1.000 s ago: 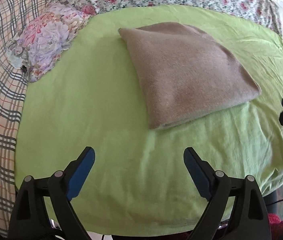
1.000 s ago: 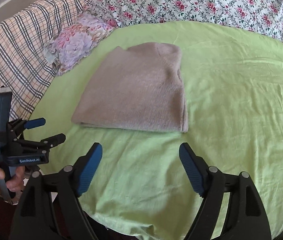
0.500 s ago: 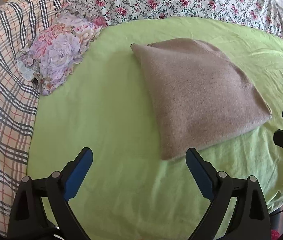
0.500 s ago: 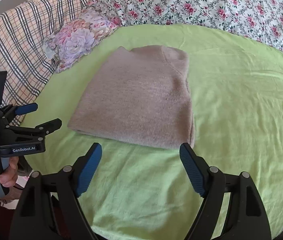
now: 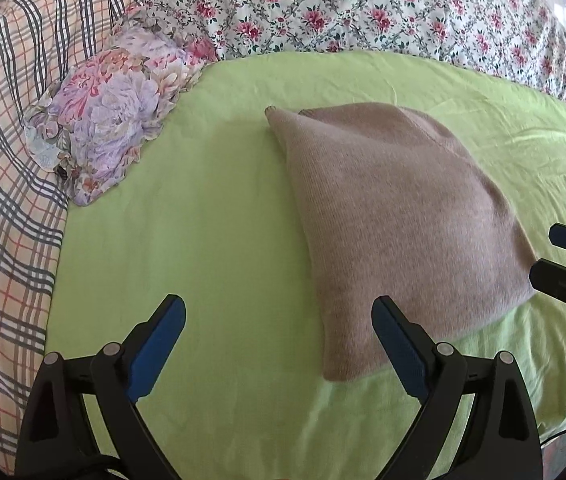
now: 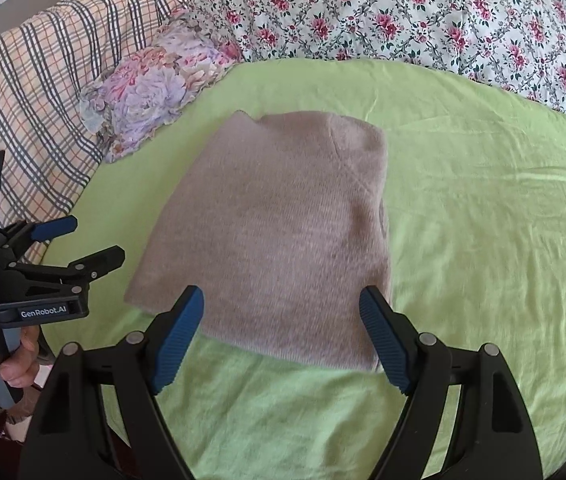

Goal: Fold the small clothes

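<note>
- Left wrist view: low over near edge of green sheet point(image 5: 211, 216), looks forward and down; folded sweater point(image 5: 395, 224) right of centre, close
- Right wrist view: same height, further right; sweater point(image 6: 283, 232) centred, left gripper point(image 6: 83, 240) at left edge
- Shared: sweater, sheet, floral pillow point(image 5: 111, 108), plaid cover point(image 6: 35, 76)

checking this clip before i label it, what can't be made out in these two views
- Underside and inner layers of the folded beige garment: hidden by its own top layer in both views.
- Its near edge: partly covered by the right gripper fingers in the right wrist view.
- Right gripper in the left wrist view: cut off by the right frame edge.
- Green sheet near edge: hidden behind the left gripper.
- Garment knit: slightly blurred.
</note>
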